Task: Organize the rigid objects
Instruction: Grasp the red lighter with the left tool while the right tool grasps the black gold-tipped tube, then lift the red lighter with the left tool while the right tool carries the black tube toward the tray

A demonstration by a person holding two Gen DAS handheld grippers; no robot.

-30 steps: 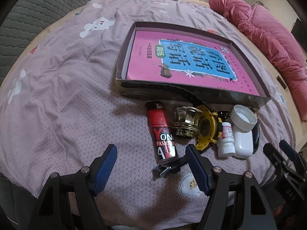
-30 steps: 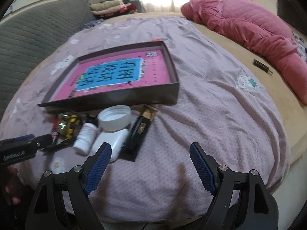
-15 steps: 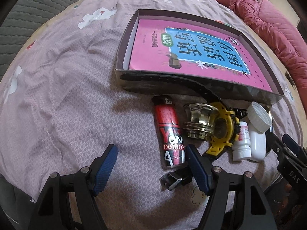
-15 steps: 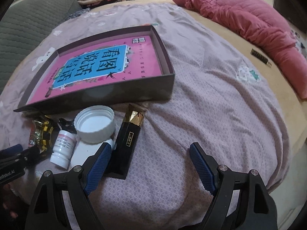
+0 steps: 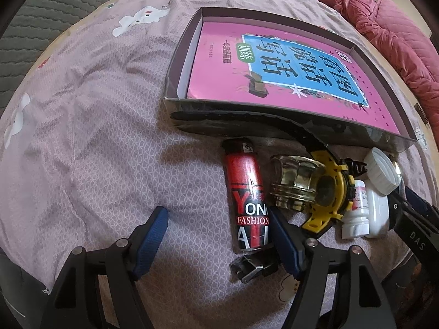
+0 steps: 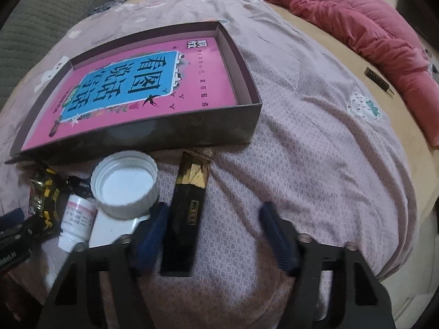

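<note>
A black box [image 6: 186,219] lies on the purple bedspread [image 6: 315,164], just in front of the big tray [image 6: 192,134] with the pink book [image 6: 137,87]. The right gripper [image 6: 214,233] has been closing, with the box between its jaws but not squeezed. The left gripper [image 5: 216,238] is wide open and holds nothing, its right finger beside the red lighter [image 5: 247,200].

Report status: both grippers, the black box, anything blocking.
Left gripper open, empty. Right gripper open, closing around black box, not yet gripping. White cap crowds its left.
</note>
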